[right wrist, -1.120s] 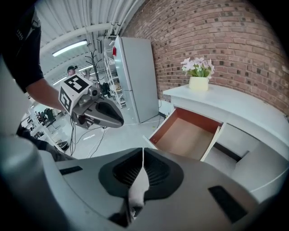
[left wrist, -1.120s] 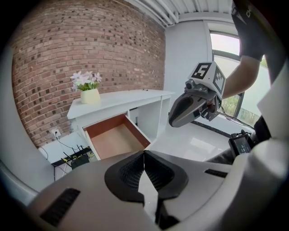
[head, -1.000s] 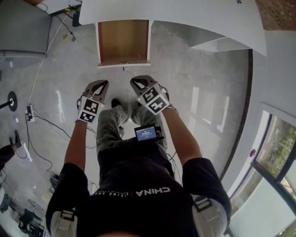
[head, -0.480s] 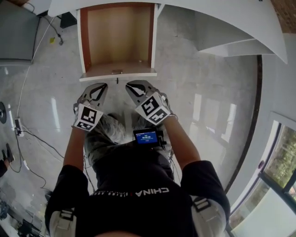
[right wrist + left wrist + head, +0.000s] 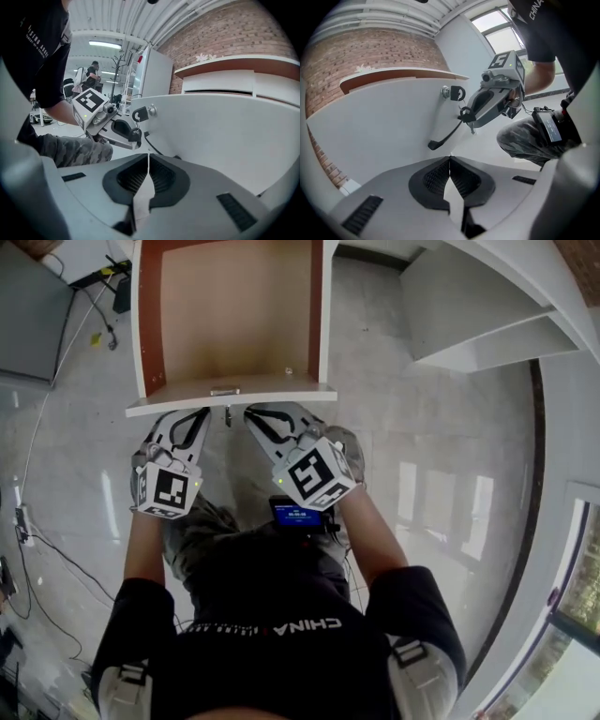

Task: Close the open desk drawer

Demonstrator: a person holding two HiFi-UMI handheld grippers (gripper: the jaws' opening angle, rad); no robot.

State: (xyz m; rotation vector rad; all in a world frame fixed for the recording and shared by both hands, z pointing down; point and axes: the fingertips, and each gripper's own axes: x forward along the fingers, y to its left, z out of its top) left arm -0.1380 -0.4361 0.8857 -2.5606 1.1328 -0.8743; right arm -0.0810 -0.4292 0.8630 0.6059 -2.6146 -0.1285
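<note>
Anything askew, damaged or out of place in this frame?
Only the drawer stands pulled far out and looks empty, and a key hangs at its front. No damage or spill shows.

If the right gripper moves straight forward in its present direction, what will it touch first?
Most likely the flat white front panel of the open drawer, beside its metal lock. The right gripper is shut and empty; the gap is unclear.

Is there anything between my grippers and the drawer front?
Nothing visible. The left gripper and right gripper, both shut, are close up to the white drawer front, either side of the key in its lock.
</note>
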